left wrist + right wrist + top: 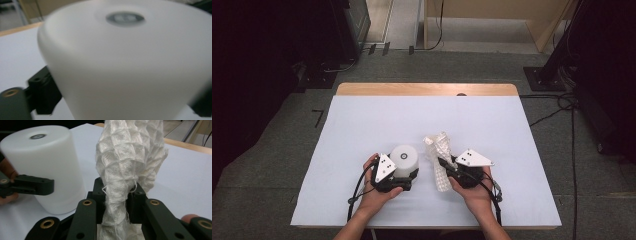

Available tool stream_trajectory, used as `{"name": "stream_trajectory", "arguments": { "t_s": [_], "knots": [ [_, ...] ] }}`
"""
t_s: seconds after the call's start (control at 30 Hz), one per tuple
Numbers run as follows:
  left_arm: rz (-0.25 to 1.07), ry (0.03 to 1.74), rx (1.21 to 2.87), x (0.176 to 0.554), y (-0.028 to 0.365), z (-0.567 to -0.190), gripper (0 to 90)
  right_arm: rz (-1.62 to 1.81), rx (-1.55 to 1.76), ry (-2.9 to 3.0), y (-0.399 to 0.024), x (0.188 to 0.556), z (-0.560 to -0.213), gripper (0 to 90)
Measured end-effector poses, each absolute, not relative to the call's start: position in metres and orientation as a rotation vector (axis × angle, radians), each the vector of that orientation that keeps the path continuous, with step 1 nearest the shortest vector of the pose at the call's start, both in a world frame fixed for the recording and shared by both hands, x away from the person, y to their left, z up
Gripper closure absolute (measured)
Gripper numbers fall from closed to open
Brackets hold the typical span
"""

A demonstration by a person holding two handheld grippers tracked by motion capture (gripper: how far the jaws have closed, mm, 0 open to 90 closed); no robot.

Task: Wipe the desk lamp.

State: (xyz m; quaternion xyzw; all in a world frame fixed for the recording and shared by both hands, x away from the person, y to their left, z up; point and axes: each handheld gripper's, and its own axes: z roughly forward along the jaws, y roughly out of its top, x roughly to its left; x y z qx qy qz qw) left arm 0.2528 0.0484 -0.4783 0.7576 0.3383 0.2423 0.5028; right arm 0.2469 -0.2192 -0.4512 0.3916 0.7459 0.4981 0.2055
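The white cylinder [404, 159] stands upright on the white table cover [362, 125], near the person's edge and a little left of the middle. The left gripper [404, 175] has its black jaws around the cylinder's lower part, one on each side, holding it; in the left gripper view the cylinder [130, 65] looms close, with a small dark ring on its top. Just to its right, the right gripper [443, 164] has its jaws drawn narrow on a white waffle-textured cloth [439, 157], bunched into a strip. In the right gripper view the right gripper [117, 202] pinches the cloth [127, 162], which rises above the jaws; the cylinder [47, 167] stands to its left, apart from the cloth.
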Motion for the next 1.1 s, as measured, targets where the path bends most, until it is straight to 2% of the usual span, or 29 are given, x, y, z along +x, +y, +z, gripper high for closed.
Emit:
{"name": "stream_trajectory", "arguments": {
  "t_s": [0.1, 0.37, 0.67, 0.87, 1.1],
  "knots": [
    [0.624, 0.84, 1.802, 0.247, 0.048, -0.474, 0.9, 1.381, 1.092, 2.084, -0.219, 0.248, -0.453, 72.4],
    [0.82, 0.96, 1.87, 0.235, 0.021, -0.474, 1.2, 1.378, 1.092, 2.093, -0.217, 0.252, -0.457, 72.4],
    [0.663, 1.0, 1.826, 0.244, 0.035, -0.472, 8.0, 1.357, 1.091, 2.125, -0.209, 0.252, -0.462, 72.4],
    [0.575, 0.868, 1.756, 0.241, 0.047, -0.458, 8.4, 1.342, 1.051, 2.196, -0.192, 0.25, -0.471, 72.4],
    [0.55, 0.768, 1.822, 0.237, 0.038, -0.462, 8.5, 1.413, 0.977, 2.193, -0.184, 0.242, -0.46, 72.6]
  ]
}}
